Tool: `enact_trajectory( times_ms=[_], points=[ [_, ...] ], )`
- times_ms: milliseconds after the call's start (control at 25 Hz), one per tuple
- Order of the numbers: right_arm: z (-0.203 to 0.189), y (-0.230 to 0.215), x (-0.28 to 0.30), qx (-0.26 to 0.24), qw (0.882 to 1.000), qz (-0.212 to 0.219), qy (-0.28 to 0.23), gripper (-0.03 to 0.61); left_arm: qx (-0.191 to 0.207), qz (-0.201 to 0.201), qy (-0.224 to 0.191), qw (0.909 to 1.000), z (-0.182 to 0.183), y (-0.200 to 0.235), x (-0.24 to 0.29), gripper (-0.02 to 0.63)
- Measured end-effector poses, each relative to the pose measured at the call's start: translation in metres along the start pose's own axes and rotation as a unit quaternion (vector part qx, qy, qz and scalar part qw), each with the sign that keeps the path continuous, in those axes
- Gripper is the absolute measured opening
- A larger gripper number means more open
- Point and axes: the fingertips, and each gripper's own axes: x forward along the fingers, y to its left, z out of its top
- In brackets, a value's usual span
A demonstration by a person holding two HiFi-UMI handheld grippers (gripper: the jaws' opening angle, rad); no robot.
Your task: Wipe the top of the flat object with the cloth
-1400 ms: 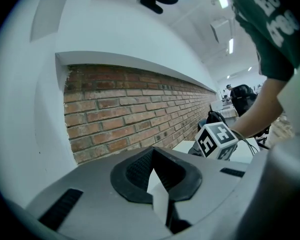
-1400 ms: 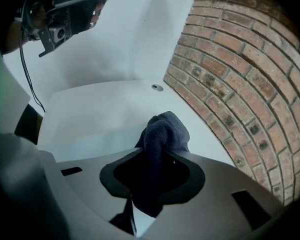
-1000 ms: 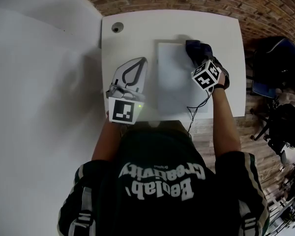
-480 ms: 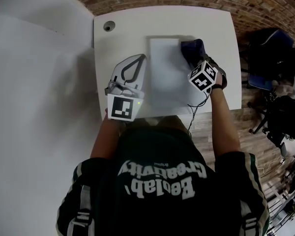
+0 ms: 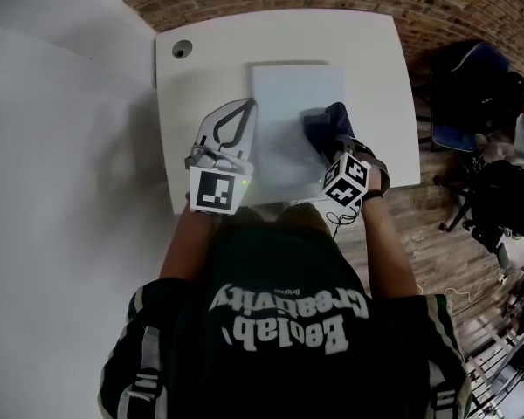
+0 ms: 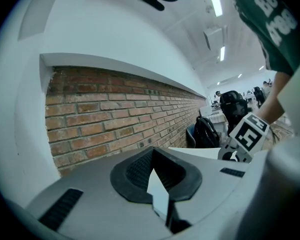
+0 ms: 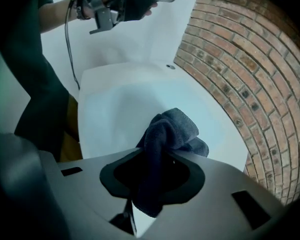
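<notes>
On the smooth white board [image 5: 284,103] rests bunched cloth [image 5: 325,129].

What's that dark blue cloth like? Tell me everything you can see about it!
The cloth is dark blue-grey and looks soft and fuzzy, like a small towel. It is bunched into a crumpled wad, not spread flat. The right gripper pinches it between its jaws, and a loose end hangs behind them. The bunched front sticks out past the jaws and seems to rest on the white flat object, near its right edge.
</notes>
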Motion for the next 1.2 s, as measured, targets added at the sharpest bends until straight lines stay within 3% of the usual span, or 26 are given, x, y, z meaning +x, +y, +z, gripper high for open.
enact_trajectory(
  times_ms=[240,440,720,960,1200],
  points=[
    [-0.019,0.047,-0.019,-0.009,0.999,0.037,0.006,0.08,0.005,-0.002,-0.002,1.0,0.007,-0.009,-0.002,-0.005],
    [-0.017,0.051,-0.02,-0.03,0.999,0.035,0.013,0.08,0.007,0.001,0.001,1.0,0.008,-0.01,-0.005,-0.005],
    [0.028,0.072,-0.009,-0.083,0.995,0.055,-0.01,0.08,0.005,0.013,0.006,0.9999,0.003,-0.006,-0.016,-0.005],
    [0.079,0.098,0.001,-0.16,0.983,0.078,-0.033,0.081,0.004,0.029,0.009,0.9995,0.0,0.01,-0.026,-0.005],
    [0.089,0.082,0.013,-0.132,0.988,0.075,-0.033,0.083,-0.002,0.043,0.013,0.999,-0.007,0.025,-0.03,-0.005]
  ],
)
